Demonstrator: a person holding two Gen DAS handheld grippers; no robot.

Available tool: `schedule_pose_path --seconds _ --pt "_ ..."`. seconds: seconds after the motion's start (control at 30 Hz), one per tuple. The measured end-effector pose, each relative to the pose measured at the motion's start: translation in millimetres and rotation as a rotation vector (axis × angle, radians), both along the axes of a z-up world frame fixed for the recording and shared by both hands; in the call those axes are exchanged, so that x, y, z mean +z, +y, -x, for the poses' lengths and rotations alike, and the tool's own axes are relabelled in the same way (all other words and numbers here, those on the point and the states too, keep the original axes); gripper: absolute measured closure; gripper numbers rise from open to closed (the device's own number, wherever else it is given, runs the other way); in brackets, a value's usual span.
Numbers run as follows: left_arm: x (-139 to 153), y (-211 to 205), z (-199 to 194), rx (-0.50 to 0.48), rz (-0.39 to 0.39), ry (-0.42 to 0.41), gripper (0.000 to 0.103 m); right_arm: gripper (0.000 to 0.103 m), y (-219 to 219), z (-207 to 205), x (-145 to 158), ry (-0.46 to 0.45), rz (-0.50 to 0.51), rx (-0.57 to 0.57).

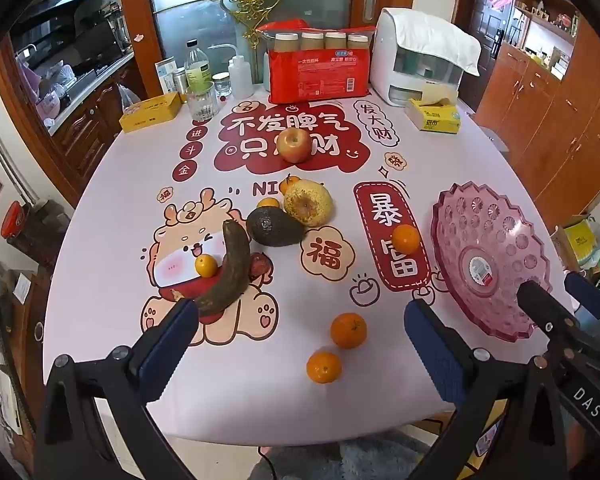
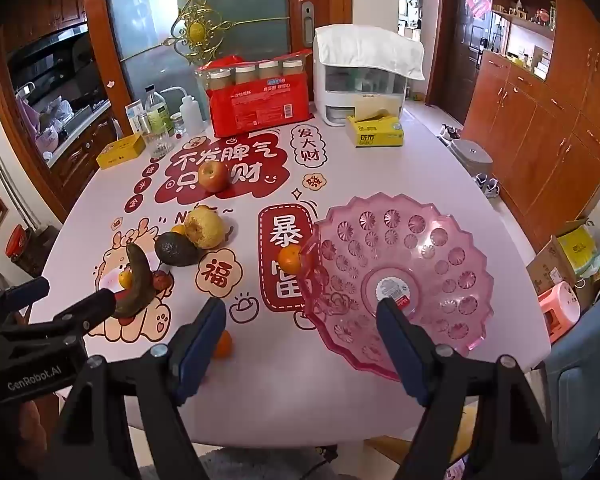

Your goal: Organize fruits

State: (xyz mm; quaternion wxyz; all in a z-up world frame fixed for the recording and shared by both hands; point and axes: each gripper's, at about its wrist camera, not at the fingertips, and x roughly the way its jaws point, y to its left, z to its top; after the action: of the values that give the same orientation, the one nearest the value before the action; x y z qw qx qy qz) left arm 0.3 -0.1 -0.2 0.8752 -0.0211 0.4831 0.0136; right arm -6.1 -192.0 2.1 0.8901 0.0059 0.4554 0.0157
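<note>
A: Listing the fruit first. What lies on the table (image 1: 100, 208)?

B: Item one, an apple (image 1: 295, 145), far back on the red lettering. Item two, a yellow pear (image 1: 308, 208), mid-table, touching a dark avocado (image 1: 274, 227) on its near left side. Two small oranges peek out behind that pair. Item three, a browned banana (image 1: 228, 268), curved, lying on the cartoon print, with a small orange (image 1: 206, 265) just beside its left side and a small red fruit at its right.

A: Other oranges?

B: One orange (image 1: 406, 239) sits just beside the left rim of the pink dish (image 1: 496, 264). Two more, a far one (image 1: 348, 330) and a near one (image 1: 324, 367), lie close together near the front edge.

A: The dish?

B: Pink plastic, scalloped rim, a round sticker at its centre, on the right of the table; no fruit inside.

A: Grippers?

B: Left gripper (image 1: 300, 340): fingers wide apart, holding nothing, above the front of the table, its left fingertip overlapping the banana's near end in its own view. Right gripper (image 2: 300, 320): fingers likewise spread, holding nothing, its right finger over the dish.

A: Background stock?

B: A red packet of cups (image 1: 318, 68), a white appliance (image 1: 416, 62) draped with a towel, a yellow box (image 1: 150, 112), bottles and a glass at the far edge.
</note>
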Motion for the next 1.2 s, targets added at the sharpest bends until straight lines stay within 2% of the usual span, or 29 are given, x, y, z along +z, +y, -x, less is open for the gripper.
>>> schedule_pose_path --seconds 0.5,1.2 --pt "1 -5 -1 -0.024 0.045 -0.008 0.003 0.025 -4 -4 0 -0.012 -0.03 0.029" --pt "5 -4 -3 -0.003 0.041 -0.001 0.003 0.025 -3 -11 3 -0.015 -0.029 0.056"
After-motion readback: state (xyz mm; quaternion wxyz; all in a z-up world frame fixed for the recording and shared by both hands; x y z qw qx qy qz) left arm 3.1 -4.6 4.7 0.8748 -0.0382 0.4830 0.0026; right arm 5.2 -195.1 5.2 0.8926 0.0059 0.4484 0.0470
